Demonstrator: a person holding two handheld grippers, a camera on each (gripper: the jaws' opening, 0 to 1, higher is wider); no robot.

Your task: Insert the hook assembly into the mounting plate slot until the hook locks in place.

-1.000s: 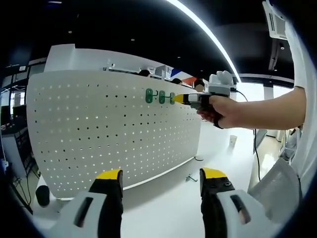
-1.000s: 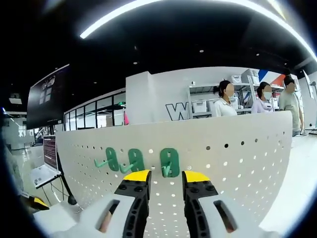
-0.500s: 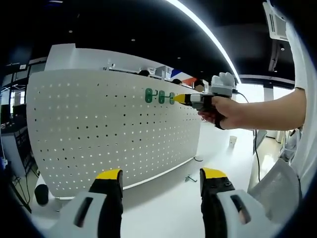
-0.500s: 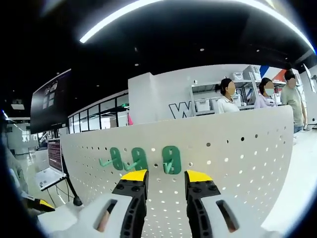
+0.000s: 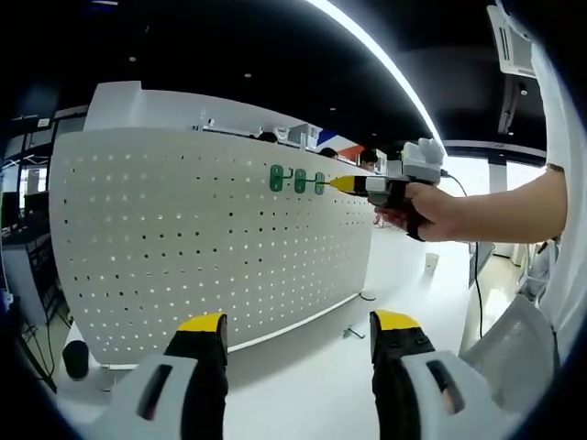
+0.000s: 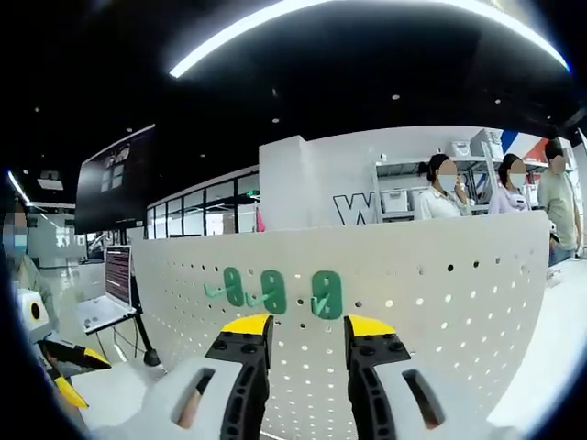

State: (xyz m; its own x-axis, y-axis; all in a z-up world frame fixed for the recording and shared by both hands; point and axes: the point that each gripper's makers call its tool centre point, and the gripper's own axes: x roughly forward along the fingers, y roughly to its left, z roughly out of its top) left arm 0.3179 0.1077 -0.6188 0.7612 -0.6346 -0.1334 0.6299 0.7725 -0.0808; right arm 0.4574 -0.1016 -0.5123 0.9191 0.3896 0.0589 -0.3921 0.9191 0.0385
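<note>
A white pegboard point(image 5: 183, 238) stands upright on the table. Three green hooks hang side by side near its top edge: point(image 5: 275, 178), point(image 5: 299, 181), point(image 5: 318, 181). In the right gripper view the same hooks point(image 6: 234, 286), point(image 6: 272, 291), point(image 6: 326, 294) sit on the pegboard point(image 6: 440, 302) just beyond my right gripper point(image 6: 308, 326). Its jaws stand apart, with nothing between them. A hand holds my right gripper point(image 5: 343, 184) a little to the right of the third hook. My left gripper point(image 5: 299, 323) is low, wide open and holds nothing.
A small loose metal piece point(image 5: 354, 330) lies on the white table point(image 5: 321, 385) at the board's foot. A dark object point(image 5: 78, 359) stands by the board's left end. People point(image 6: 445, 188) stand behind the board. A laptop point(image 6: 115, 280) is at the left.
My right gripper has drawn back from the third green hook, with its jaws a little wider. The hook stays on the board. The left gripper has not moved.
</note>
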